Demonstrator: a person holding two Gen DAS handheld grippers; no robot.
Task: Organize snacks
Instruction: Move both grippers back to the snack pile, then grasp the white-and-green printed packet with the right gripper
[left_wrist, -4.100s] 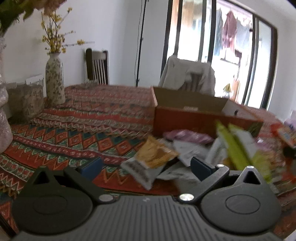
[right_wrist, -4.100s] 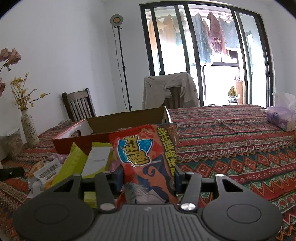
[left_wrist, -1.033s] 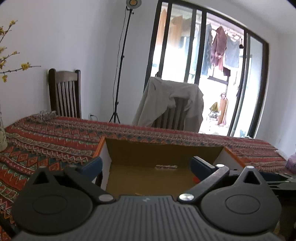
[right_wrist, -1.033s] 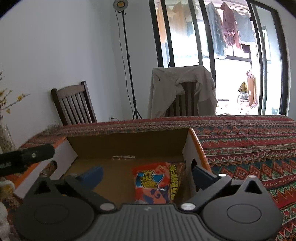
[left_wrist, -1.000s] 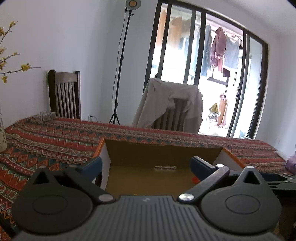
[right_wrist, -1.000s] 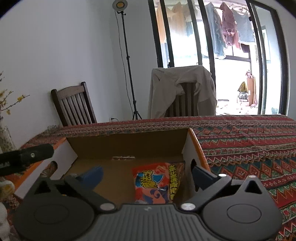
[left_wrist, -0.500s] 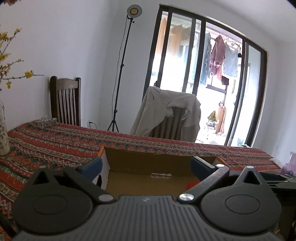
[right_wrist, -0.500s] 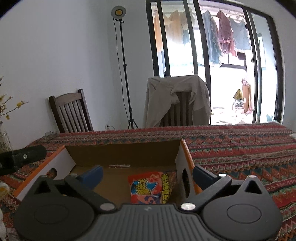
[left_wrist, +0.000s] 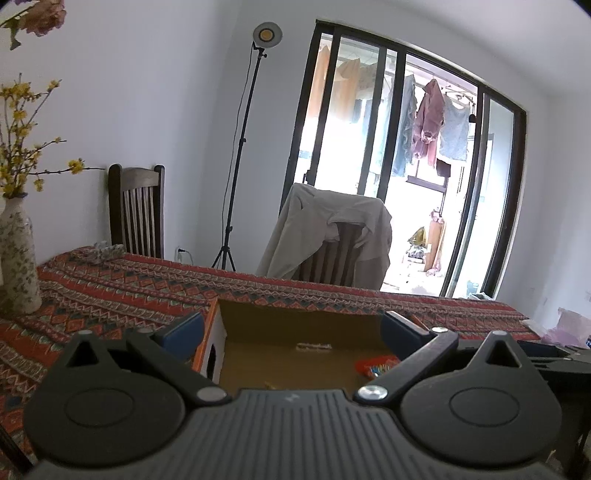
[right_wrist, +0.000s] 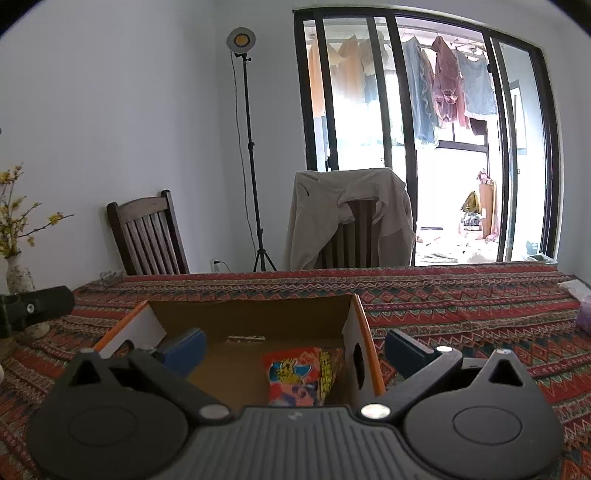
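An open cardboard box (right_wrist: 258, 317) with orange outer sides sits on the patterned tablecloth. A red snack packet (right_wrist: 299, 376) lies flat on the box floor near its right wall; the left wrist view shows a corner of the red packet (left_wrist: 375, 367). My right gripper (right_wrist: 293, 345) is open above the box with nothing between its blue-tipped fingers. My left gripper (left_wrist: 291, 328) is open too, empty, over the box (left_wrist: 303, 328) on its left side. The other snack packets are out of view.
A flowered vase (left_wrist: 16, 266) with yellow blossoms stands at the left on the table. Two chairs, one draped with a beige jacket (right_wrist: 351, 218), stand behind the table. A light stand (right_wrist: 251, 166) is by the wall. A pink tissue pack (left_wrist: 570, 325) lies far right.
Four seconds ago my right gripper held the red packet; it now lies in the box and the gripper is open. Over the last second both grippers have drawn back and risen from the box.
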